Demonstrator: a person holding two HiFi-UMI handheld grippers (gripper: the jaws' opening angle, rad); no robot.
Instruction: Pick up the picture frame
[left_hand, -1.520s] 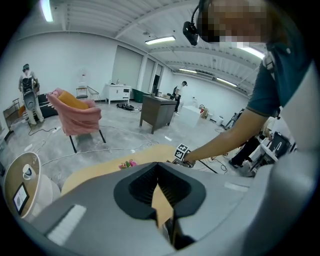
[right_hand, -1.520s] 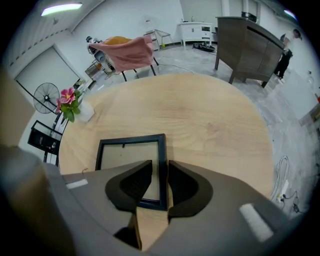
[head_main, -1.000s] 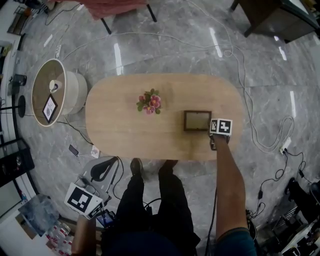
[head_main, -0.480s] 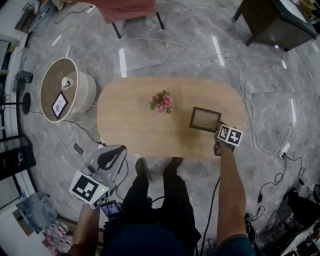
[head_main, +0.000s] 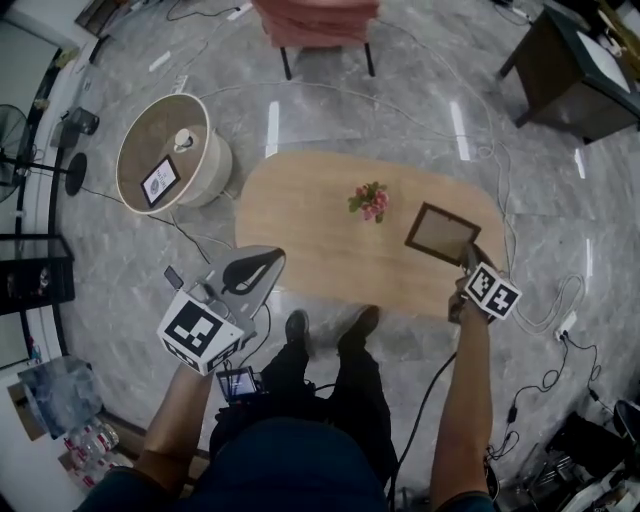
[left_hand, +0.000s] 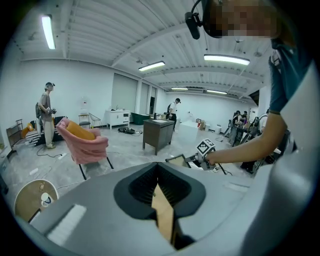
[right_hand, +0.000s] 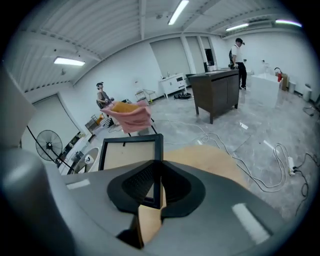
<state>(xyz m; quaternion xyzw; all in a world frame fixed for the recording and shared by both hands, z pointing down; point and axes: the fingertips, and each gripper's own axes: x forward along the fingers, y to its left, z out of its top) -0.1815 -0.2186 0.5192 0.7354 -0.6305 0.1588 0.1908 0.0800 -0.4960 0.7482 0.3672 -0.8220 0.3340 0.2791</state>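
Note:
The dark-rimmed picture frame with a tan panel hangs tilted over the right end of the oval wooden table. My right gripper is shut on its near right edge. In the right gripper view the frame stands up from between the jaws of my right gripper, which pinch its right rim. My left gripper is held off the table's near left side, jaws together and nothing in them. The left gripper view looks across my left gripper to the frame in the distance.
A small pink flower posy stands mid-table. A round side table sits to the left, a pink chair beyond, a dark cabinet at far right. Cables trail over the grey floor. People stand far off.
The frame lay flat on the table with my right gripper at its edge; now it is tilted and raised in that gripper. My left gripper has come up closer to the table.

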